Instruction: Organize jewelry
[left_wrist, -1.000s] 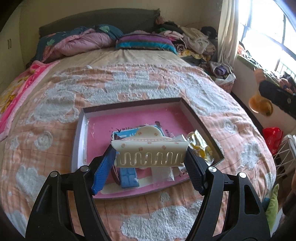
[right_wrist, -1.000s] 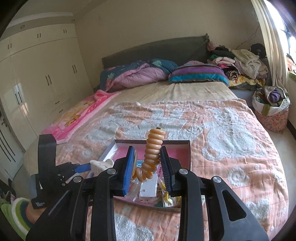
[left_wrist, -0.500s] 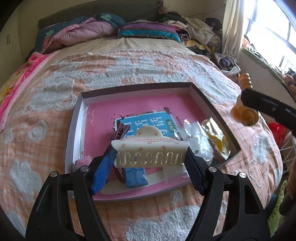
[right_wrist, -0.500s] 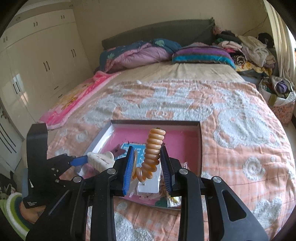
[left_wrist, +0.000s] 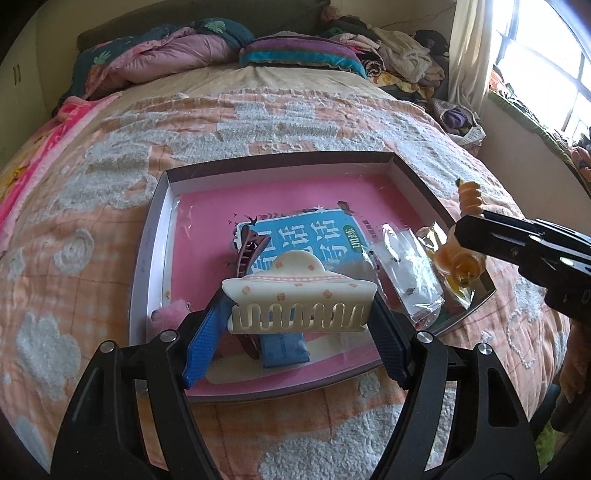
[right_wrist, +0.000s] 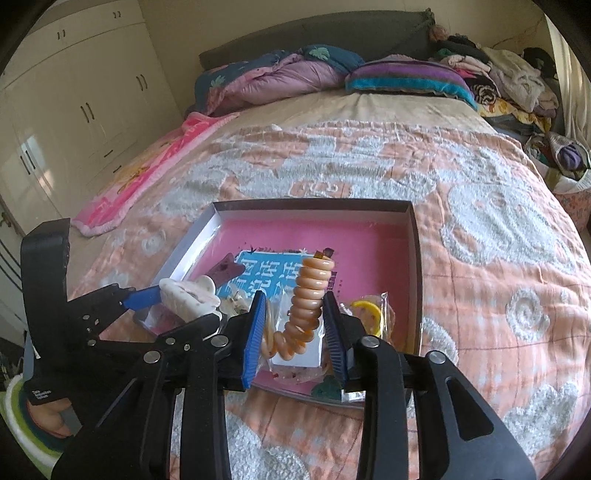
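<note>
Cream plastic, dotted with small pink spots, makes up the hair claw (left_wrist: 299, 295) gripped across its width by the left hand-held gripper (left_wrist: 299, 321), whose blue pads press on both its ends, teeth facing the camera. It hangs over the near part of a shallow tray (left_wrist: 147, 258) with a pink floor, which lies on a bed (left_wrist: 258, 122) under a peach and white blanket. Behind the claw, in the tray, lie a dark brown hair clip (left_wrist: 251, 243), partly hidden, and a blue booklet (left_wrist: 314, 232) with white lettering. Clear plastic packets (left_wrist: 410, 269) sit at the tray's right side; their contents are too small to make out. The right hand-held gripper (right_wrist: 295, 328) has an orange spiral hair tie (right_wrist: 308, 295) standing up between its pads; its jaws have just been opening, and the right pad touches the coil while the left pad stands just clear. In the left view this gripper enters from the right edge, cut off.
</note>
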